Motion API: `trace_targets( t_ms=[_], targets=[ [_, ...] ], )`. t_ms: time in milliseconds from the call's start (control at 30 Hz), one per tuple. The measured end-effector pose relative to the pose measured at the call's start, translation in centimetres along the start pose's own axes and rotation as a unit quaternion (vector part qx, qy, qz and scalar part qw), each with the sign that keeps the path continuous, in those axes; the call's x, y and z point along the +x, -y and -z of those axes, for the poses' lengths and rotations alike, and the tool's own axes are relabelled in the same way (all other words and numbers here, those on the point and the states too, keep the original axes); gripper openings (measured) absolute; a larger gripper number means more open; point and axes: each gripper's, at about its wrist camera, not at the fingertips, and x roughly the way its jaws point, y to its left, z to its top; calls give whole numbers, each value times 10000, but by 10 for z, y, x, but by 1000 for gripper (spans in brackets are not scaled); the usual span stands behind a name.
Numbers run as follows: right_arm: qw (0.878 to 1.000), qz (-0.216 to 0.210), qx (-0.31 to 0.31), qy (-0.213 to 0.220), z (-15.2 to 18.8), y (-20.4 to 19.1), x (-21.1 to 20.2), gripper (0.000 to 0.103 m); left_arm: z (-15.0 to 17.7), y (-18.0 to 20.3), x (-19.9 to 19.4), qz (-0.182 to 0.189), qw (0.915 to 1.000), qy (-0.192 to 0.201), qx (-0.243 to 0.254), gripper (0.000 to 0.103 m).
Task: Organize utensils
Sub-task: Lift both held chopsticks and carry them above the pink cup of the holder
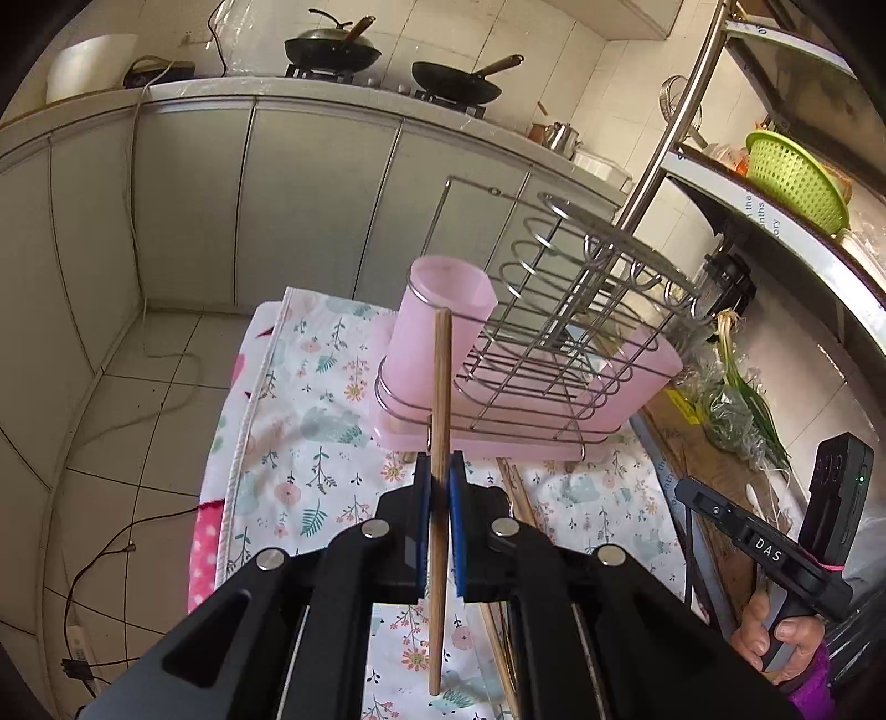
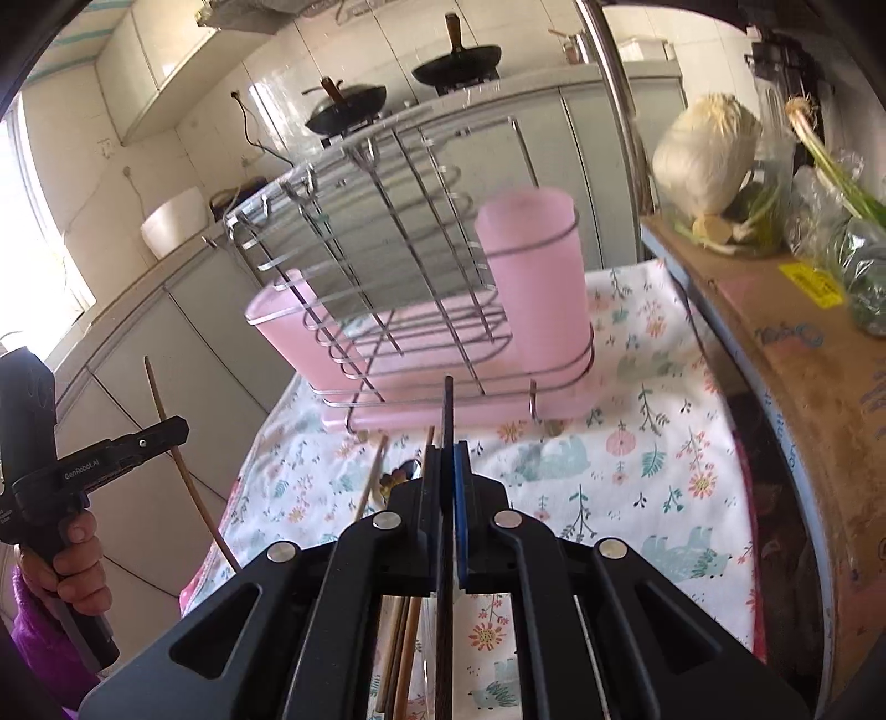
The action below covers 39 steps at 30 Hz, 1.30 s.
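My left gripper (image 1: 440,471) is shut on a light wooden chopstick (image 1: 440,387) that points up toward the pink cup (image 1: 443,327) in the wire utensil rack (image 1: 554,332). My right gripper (image 2: 447,459) is shut on a dark chopstick (image 2: 447,410), held in front of the same rack (image 2: 387,266) and its pink cup (image 2: 531,288). More chopsticks (image 2: 371,476) and a spoon lie on the floral cloth (image 2: 637,443) under the right gripper. The left gripper with its wooden chopstick also shows in the right wrist view (image 2: 160,429).
The rack stands on a pink tray (image 1: 498,443) on a floral cloth (image 1: 310,432). A cardboard box (image 2: 786,343) with bagged greens and a cabbage (image 2: 703,160) sits to the right. Cabinets, two woks (image 1: 332,50) and a metal shelf (image 1: 775,183) lie beyond.
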Motion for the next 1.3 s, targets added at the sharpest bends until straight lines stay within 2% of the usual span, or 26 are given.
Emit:
trace_targets(
  t_ms=[300, 500, 633, 800, 967, 1067, 1133, 1300],
  targets=[
    [9994, -93, 133, 307, -9, 8, -20, 5, -19, 8, -33, 14, 9991, 418, 110, 5],
    [9984, -146, 184, 518, -30, 15, -32, 5, -43, 10, -50, 147, 9978, 639, 29, 5],
    [9963, -220, 209, 810, -59, 20, -44, 5, -67, 15, -62, 232, 9962, 832, 48, 5],
    [9920, -309, 222, 1204, -95, 21, -55, 5, -104, 24, -85, 350, 9914, 1258, 129, 5],
    [9819, -350, 131, 1855, -133, 18, -63, 5, -142, 32, -104, 245, 9838, 1764, 222, 5],
    [9757, -264, 46, 2175, -152, 18, -56, 5, -161, 34, -103, 52, 9801, 1965, 283, 5],
    [9719, -162, -26, 2348, -162, 18, -48, 5, -169, 35, -94, -74, 9801, 1959, 314, 5],
    [9604, 106, -177, 2778, -181, 25, -27, 5, -180, 30, -55, -213, 9856, 1630, 391, 5]
  ],
)
